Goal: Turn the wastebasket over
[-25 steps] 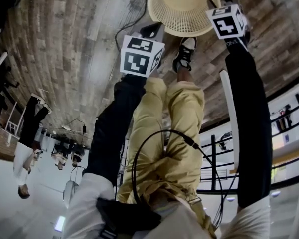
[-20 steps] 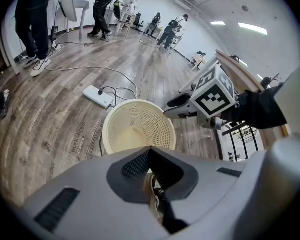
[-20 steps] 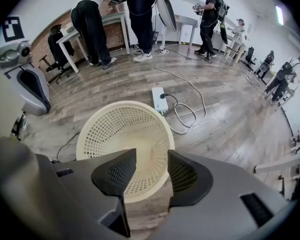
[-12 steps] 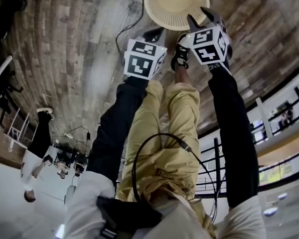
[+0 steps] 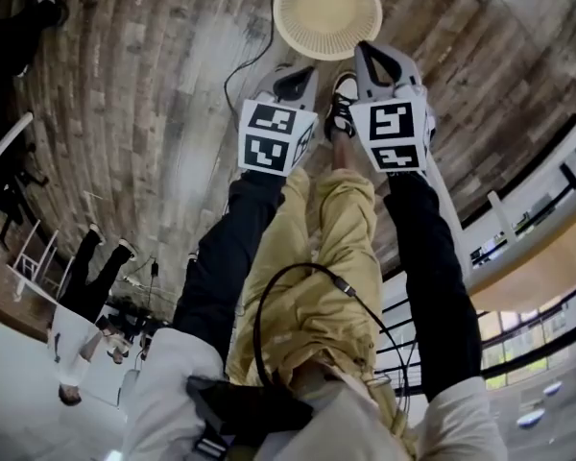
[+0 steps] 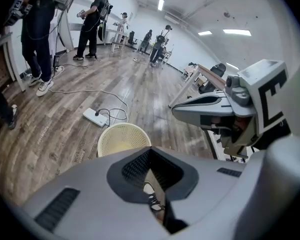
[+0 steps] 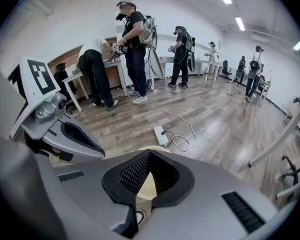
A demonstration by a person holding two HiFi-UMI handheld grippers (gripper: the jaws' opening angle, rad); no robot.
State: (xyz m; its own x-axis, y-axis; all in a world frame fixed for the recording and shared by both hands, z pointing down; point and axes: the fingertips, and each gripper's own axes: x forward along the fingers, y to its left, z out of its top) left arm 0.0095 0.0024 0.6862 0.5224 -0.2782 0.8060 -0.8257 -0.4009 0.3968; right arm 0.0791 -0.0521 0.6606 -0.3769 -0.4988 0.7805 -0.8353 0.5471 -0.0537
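Observation:
The cream mesh wastebasket stands upright on the wood floor, mouth up, with nothing inside. It also shows in the left gripper view, and as a sliver between the jaws in the right gripper view. Both grippers hang in the air above it, on my side, apart from it and pointing down at it. My left gripper is shut with nothing in it. My right gripper, beside the left, is shut and holds nothing.
A white power strip with a coiled cable lies on the floor just beyond the basket. My shoe is close to the basket's near side. Several people stand at tables further off. A white table frame is at right.
Both grippers rose away from the basket, which now looks smaller. The right gripper left the basket's right rim, swung in beside the left, and its jaws went from open to shut.

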